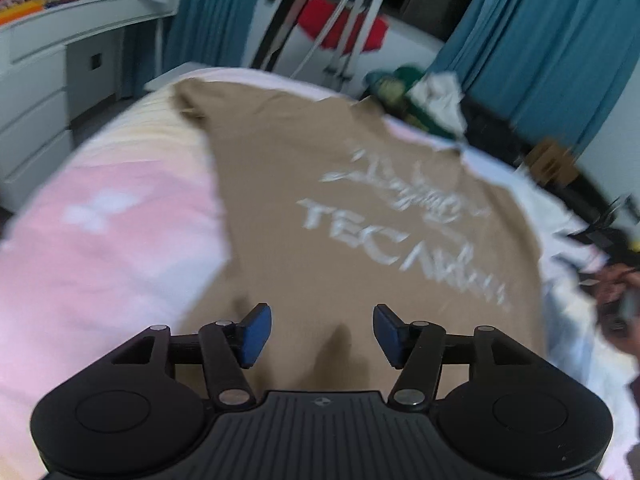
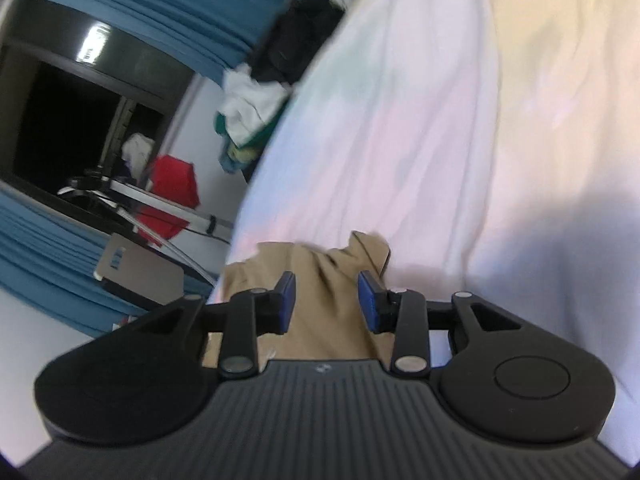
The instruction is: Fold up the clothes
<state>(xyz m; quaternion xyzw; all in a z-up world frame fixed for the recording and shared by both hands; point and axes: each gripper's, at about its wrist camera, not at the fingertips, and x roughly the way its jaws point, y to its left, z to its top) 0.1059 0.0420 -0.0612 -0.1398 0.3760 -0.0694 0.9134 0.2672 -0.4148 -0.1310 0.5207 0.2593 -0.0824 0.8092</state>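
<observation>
A tan T-shirt (image 1: 320, 184) with white lettering lies spread on the bed, its print facing up. My left gripper (image 1: 322, 334) is open above the shirt's near edge, with cloth below the gap between its blue pads. In the right wrist view a bunched tan part of the shirt (image 2: 320, 276) lies between and beyond the fingers of my right gripper (image 2: 327, 300). The right gripper is open, its pads apart on either side of the cloth. The view is blurred.
The bed has a pink, white and pale yellow cover (image 1: 100, 216) (image 2: 420, 120). A heap of other clothes (image 1: 420, 100) (image 2: 248, 116) lies at the bed's far edge. White drawers (image 1: 36, 96) stand to the left. Teal curtains (image 1: 540, 40) and a red cloth on a rack (image 2: 172, 196) lie beyond.
</observation>
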